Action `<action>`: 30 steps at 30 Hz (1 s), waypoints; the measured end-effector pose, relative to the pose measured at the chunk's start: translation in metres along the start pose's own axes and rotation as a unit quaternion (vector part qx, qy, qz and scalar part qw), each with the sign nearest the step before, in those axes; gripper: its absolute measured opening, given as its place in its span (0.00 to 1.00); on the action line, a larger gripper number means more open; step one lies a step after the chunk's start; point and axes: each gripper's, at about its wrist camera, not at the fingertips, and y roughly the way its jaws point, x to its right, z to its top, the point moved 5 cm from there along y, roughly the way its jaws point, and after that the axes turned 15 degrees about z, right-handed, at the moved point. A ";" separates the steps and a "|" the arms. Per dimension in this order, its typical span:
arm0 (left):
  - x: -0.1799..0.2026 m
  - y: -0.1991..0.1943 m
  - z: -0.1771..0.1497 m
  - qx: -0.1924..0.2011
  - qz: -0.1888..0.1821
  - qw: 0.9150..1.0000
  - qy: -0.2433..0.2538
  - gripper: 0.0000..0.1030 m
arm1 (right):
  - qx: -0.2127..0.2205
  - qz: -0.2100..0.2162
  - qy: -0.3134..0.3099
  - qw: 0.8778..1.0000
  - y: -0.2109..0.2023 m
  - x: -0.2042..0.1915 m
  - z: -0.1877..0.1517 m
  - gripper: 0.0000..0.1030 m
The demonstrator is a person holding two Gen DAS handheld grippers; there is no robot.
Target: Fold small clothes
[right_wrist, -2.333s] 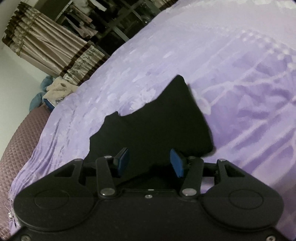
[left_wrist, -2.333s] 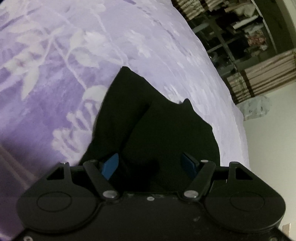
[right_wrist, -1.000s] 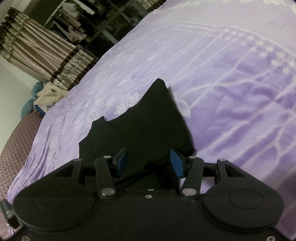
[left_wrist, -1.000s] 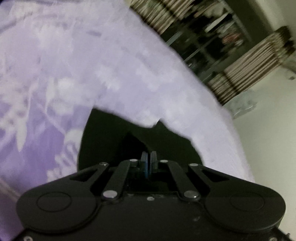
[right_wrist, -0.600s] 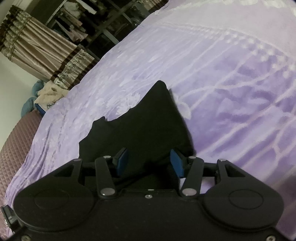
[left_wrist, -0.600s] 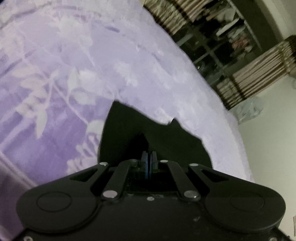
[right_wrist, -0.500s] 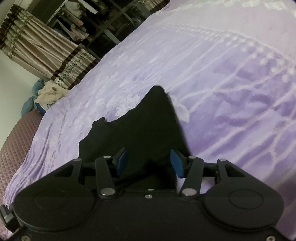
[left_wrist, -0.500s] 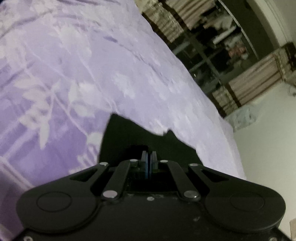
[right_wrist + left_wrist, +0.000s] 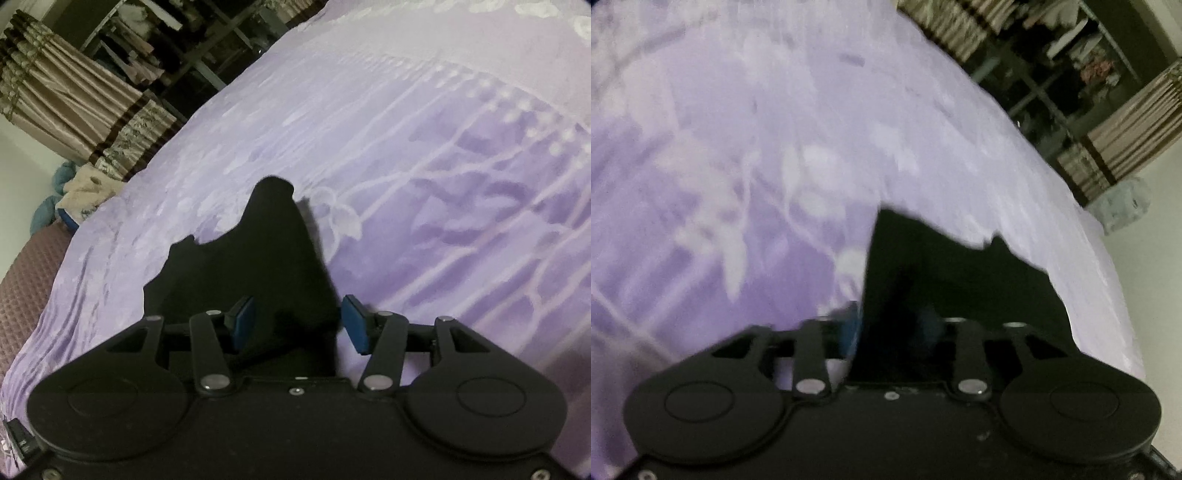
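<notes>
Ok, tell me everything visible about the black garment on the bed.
The black garment is a small piece of matte, soft-looking cloth, lying flat on the purple bedspread. Its far edge rises to a pointed corner with a smaller notch beside it. Too dark to show seams or folds. It reaches in between the open blue pads of both grippers; the left gripper has just been opening, and neither visibly pinches it.

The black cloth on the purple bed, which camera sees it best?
The right wrist view. There the black cloth is sharp, with its pointed far tip and notched edge clear against the purple bedspread. The left wrist view is blurred by motion and shows the cloth only as a dark patch with smeared edges.
</notes>
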 end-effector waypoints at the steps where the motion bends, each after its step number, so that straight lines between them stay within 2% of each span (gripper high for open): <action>1: 0.001 0.001 0.004 0.005 -0.002 1.000 0.000 0.45 | 0.003 0.001 -0.004 1.000 -0.001 -0.001 0.002 0.45; 5: 0.016 0.023 0.015 -0.018 -0.006 1.000 0.001 0.45 | 0.009 0.002 -0.011 1.000 0.003 -0.006 0.006 0.45; 8: 0.037 0.044 0.020 -0.032 0.006 0.999 0.033 0.45 | 0.008 0.001 -0.022 1.000 0.012 -0.012 0.012 0.45; 10: 0.047 0.049 0.017 -0.034 0.012 0.998 0.058 0.41 | 0.010 -0.006 -0.042 0.999 0.021 -0.017 0.021 0.46; 11: 0.051 0.050 0.015 -0.032 0.014 0.997 0.071 0.17 | 0.009 -0.009 -0.048 0.999 0.027 -0.018 0.025 0.46; 12: 0.054 0.051 0.014 -0.030 0.008 0.996 0.082 0.00 | 0.006 -0.014 -0.053 0.998 0.033 -0.018 0.030 0.47; 13: 0.056 0.049 0.014 -0.027 0.001 0.996 0.087 0.01 | 0.002 -0.023 -0.057 0.998 0.040 -0.017 0.035 0.47; 16: 0.058 0.026 0.023 0.053 -0.014 0.994 0.092 0.01 | 0.001 -0.044 -0.057 0.997 0.052 -0.015 0.046 0.47; 17: 0.055 0.024 0.026 0.062 -0.010 0.994 0.086 0.01 | 0.003 -0.040 -0.055 0.998 0.052 -0.016 0.048 0.47; 19: 0.048 0.034 0.027 0.047 0.017 0.995 0.082 0.01 | 0.006 -0.034 -0.057 0.998 0.050 -0.019 0.047 0.47; 21: 0.041 0.049 0.023 0.030 0.045 0.994 0.093 0.01 | 0.003 -0.031 -0.061 0.998 0.047 -0.021 0.042 0.47; 22: 0.037 0.056 0.019 0.011 0.042 0.995 0.093 0.05 | 0.002 -0.030 -0.063 0.998 0.044 -0.023 0.038 0.47; 24: 0.027 0.056 0.015 -0.011 0.034 0.997 0.066 0.19 | 0.001 -0.020 -0.062 0.998 0.034 -0.024 0.031 0.47; 26: 0.015 0.041 0.013 -0.006 0.003 1.000 0.021 0.50 | 0.005 -0.005 -0.048 0.999 0.020 -0.023 0.025 0.47; 28: 0.007 0.021 0.009 0.016 0.004 1.000 -0.001 0.50 | 0.003 0.016 -0.026 1.000 0.008 -0.021 0.018 0.47; 30: 0.000 0.007 -0.001 0.008 -0.018 1.000 -0.020 0.49 | -0.002 0.033 -0.004 0.999 -0.001 -0.019 0.009 0.47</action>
